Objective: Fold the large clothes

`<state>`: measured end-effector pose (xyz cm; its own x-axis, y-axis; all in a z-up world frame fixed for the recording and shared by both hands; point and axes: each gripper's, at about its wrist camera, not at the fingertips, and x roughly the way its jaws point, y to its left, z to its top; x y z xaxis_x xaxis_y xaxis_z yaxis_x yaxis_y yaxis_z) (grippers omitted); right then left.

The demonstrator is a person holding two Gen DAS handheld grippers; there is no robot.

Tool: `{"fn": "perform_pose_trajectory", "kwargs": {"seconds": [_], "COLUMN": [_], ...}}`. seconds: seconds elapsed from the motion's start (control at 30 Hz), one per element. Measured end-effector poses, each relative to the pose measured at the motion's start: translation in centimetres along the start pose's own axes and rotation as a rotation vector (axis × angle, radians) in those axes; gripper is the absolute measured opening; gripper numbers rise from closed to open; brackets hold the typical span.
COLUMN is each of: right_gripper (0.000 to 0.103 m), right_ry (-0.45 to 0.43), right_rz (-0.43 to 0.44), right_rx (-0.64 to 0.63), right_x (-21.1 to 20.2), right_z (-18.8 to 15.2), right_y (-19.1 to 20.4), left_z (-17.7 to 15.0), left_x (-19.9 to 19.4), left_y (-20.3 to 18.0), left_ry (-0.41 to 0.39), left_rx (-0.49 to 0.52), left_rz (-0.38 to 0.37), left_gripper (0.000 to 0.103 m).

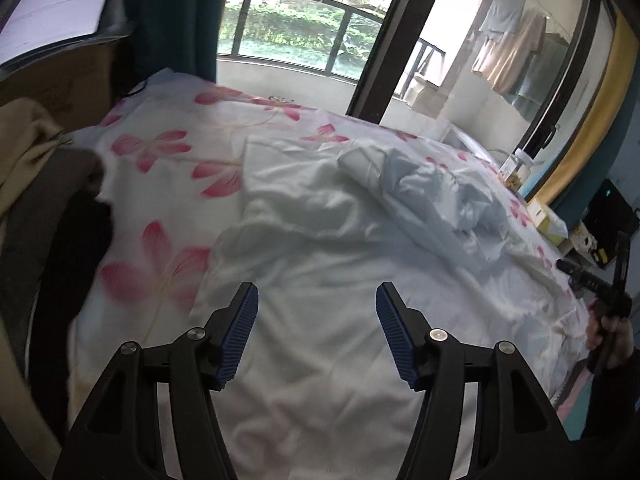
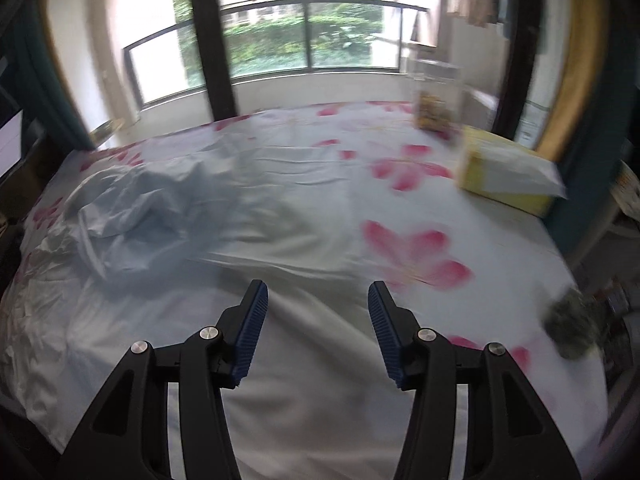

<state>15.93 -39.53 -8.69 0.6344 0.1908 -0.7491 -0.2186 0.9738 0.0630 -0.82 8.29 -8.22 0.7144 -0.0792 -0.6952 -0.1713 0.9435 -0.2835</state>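
A large white garment of thin, creased cloth (image 1: 320,248) lies spread and rumpled on the white bedsheet printed with pink flowers (image 1: 160,184), its far part bunched into a pale bluish heap (image 1: 432,196); in the right wrist view the same garment (image 2: 168,216) fills the left and near part of the sheet (image 2: 400,184). The left gripper (image 1: 317,334) hangs over the near part of the garment, its blue ribbed pads (image 1: 240,332) spread apart with nothing between them; the right gripper (image 2: 318,330) likewise stands parted and empty above the garment's near edge, the cloth lying beneath and ahead of both. To the left of the garment lies a pile of dark and tan clothes (image 1: 44,200); to its right a yellow box (image 2: 504,176) sits on the sheet, a blurred clear jar (image 2: 436,108) beyond it; past the garment's far side stands a window with a dark railing (image 2: 304,28). At the garment's right edge a hand (image 1: 612,332) holds a black handle.
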Motion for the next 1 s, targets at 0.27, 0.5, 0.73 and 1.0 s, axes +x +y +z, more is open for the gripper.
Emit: {"fn": "perform_pose_trajectory", "kwargs": {"seconds": [0.27,0.5,0.73,1.0], "right_gripper": [0.052,0.052,0.052,0.011], "right_ry": [0.014,0.048,0.012,0.012], "right_rz": [-0.127,-0.165,-0.123,-0.194], "right_rx": [0.095,0.149,0.154,0.051], "right_x": [-2.3,-3.6,-4.7,-4.3], "right_z": [-3.2,-6.5,-8.4,-9.6], "right_y": [-5.9,-7.9,-7.5,-6.5], "left_z": [-4.2,-6.9,-8.8,-9.9], "left_x": [-4.1,-5.1,-6.6,-7.2], "left_y": [1.7,4.0,4.9,4.5], "left_ry": [-0.100,-0.076,-0.054,-0.026], "left_rx": [-0.037,-0.066,-0.059,-0.047], "left_rz": [0.131,0.171,0.201,0.150], "left_gripper": [0.065,0.065,0.065,0.065]}}
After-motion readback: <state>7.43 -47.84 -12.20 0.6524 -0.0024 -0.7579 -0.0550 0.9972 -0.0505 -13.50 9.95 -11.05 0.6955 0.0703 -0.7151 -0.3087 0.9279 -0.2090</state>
